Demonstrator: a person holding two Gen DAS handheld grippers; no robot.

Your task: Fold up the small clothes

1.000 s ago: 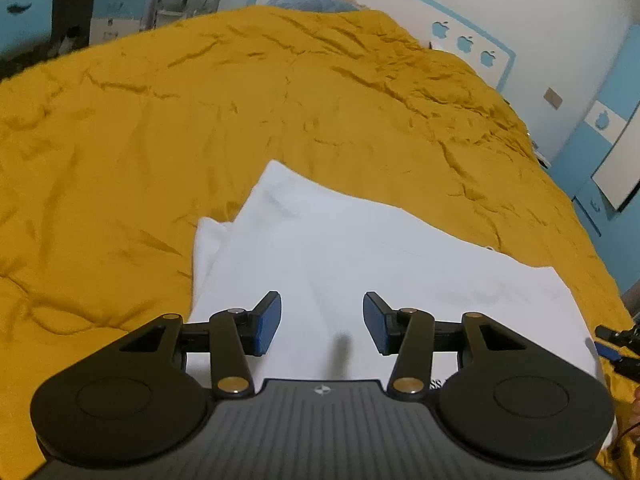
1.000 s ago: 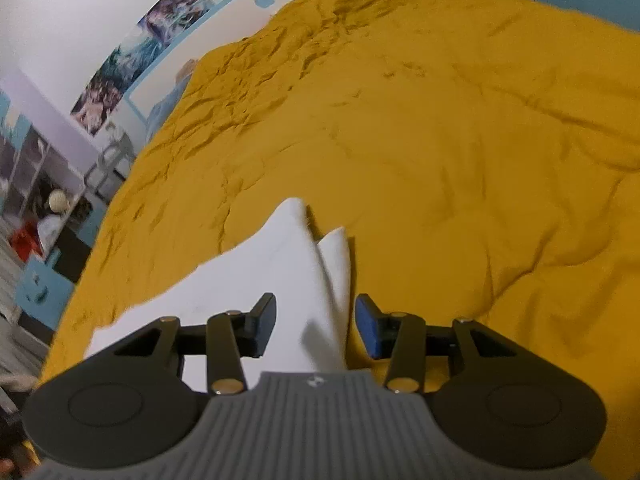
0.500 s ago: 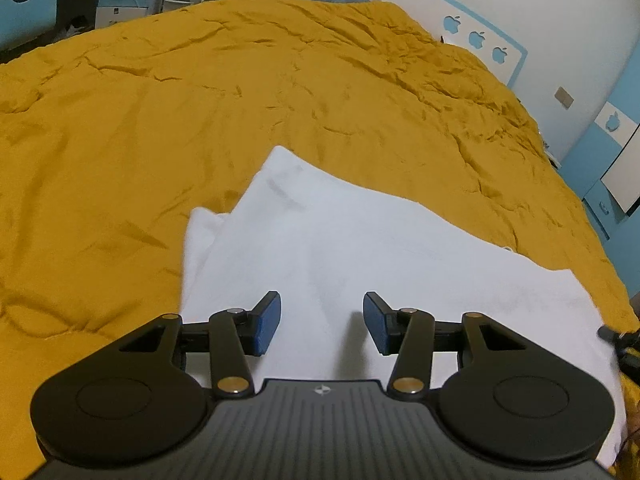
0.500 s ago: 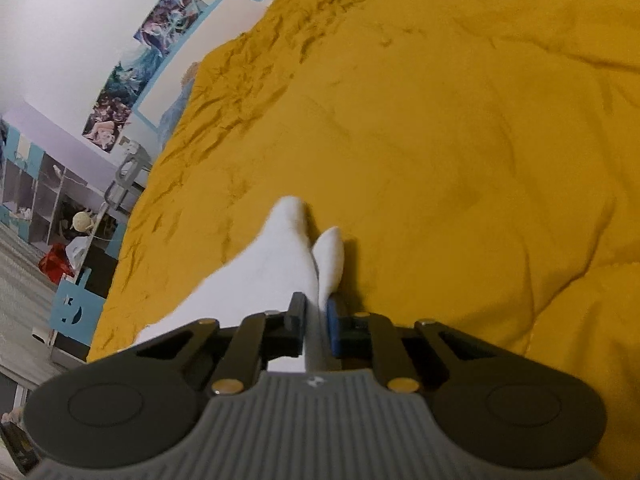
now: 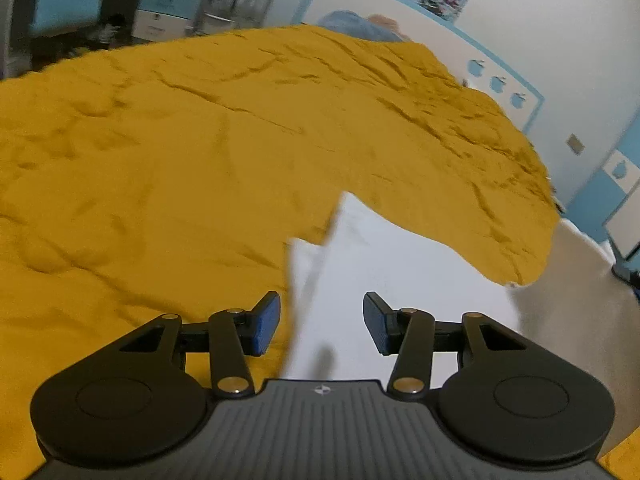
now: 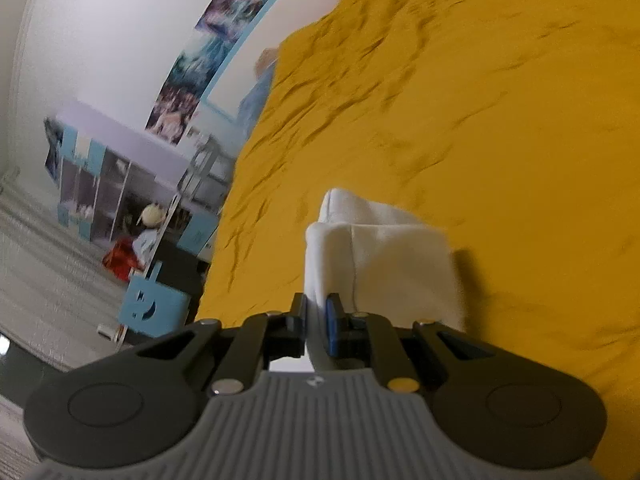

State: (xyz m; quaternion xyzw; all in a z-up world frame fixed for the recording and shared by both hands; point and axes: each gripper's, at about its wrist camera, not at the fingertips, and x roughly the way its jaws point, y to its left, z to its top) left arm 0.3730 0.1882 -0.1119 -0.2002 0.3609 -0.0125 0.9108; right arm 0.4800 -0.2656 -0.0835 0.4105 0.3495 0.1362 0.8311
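Observation:
A white garment (image 5: 384, 264) lies on the yellow bedspread (image 5: 180, 168). In the left wrist view its left edge runs between the fingers, and its right part (image 5: 576, 280) is raised and blurred. My left gripper (image 5: 322, 320) hovers just above it, open, with nothing pinched. In the right wrist view my right gripper (image 6: 316, 308) is shut on an edge of the white garment (image 6: 384, 256). That cloth is lifted off the bedspread (image 6: 500, 140) and bunches in a soft fold ahead of the fingers.
A blue pillow (image 5: 352, 28) lies at the head of the bed. Beyond the bed's left side are shelves (image 6: 104, 184), a blue cut-out board (image 6: 152, 304) and a red item (image 6: 120, 260) on the floor. Wide yellow bedspread stretches ahead of both grippers.
My right gripper closed on the garment's edge and rose, lifting the cloth off the bed. The left gripper stayed open and shifted left, so the garment now sits right of centre.

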